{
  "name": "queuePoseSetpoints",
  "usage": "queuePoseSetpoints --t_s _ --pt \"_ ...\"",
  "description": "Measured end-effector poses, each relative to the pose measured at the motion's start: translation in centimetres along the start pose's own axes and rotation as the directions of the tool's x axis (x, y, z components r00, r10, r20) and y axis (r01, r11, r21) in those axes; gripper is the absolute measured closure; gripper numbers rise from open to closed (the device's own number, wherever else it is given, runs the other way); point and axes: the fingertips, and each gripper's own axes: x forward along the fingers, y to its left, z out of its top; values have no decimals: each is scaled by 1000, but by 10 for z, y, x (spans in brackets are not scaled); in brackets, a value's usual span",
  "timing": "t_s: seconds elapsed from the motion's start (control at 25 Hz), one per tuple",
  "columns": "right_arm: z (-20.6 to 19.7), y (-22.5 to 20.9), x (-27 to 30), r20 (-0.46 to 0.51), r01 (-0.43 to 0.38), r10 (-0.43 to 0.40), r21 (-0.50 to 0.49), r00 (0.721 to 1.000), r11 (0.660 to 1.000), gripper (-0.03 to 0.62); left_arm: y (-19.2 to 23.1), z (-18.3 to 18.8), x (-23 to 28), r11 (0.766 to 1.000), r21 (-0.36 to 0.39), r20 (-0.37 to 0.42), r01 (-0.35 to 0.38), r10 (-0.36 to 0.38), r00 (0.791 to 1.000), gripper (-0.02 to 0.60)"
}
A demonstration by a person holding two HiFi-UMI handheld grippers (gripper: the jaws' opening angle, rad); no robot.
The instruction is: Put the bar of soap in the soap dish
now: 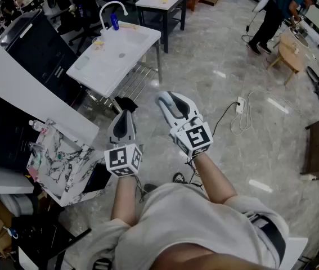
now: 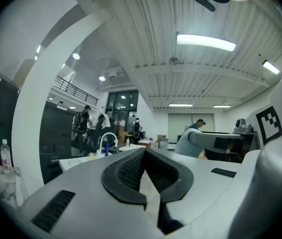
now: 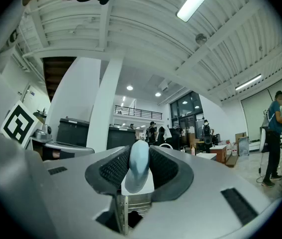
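We stand well short of the white sink table (image 1: pixel 100 66) at the far left, with both grippers held level ahead of us, probably for carrying toward it. We cannot pick out a soap dish there. Our left gripper (image 2: pixel 144 151) is closed tip to tip on nothing. Our right gripper (image 3: pixel 140 153) is half closed, clamping the pale bar of soap (image 3: pixel 138 171) on edge between its pads.

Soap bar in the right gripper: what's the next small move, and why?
Probably carry the soap bar forward toward the white sink: the right gripper grips the bar in mid-air, well short of that sink.
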Motion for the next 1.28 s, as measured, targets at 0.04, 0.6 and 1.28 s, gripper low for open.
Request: queuePoseSetpoints --t_s 0.04,0.6,1.28 --pt "1 0 0 2 -2 2 -1 1000 1000 471 -1 1 1 1000 0 3 0 0 1000 565" --pt "-1 -18 -8 1 -67 67 -27 998 997 473 -32 -1 15 1000 -20 23 -12 12 1000 565" --pt "-33 -64 19 -20 -111 111 15 994 994 473 -27 -28 62 997 -35 -4 -72 72 997 565"
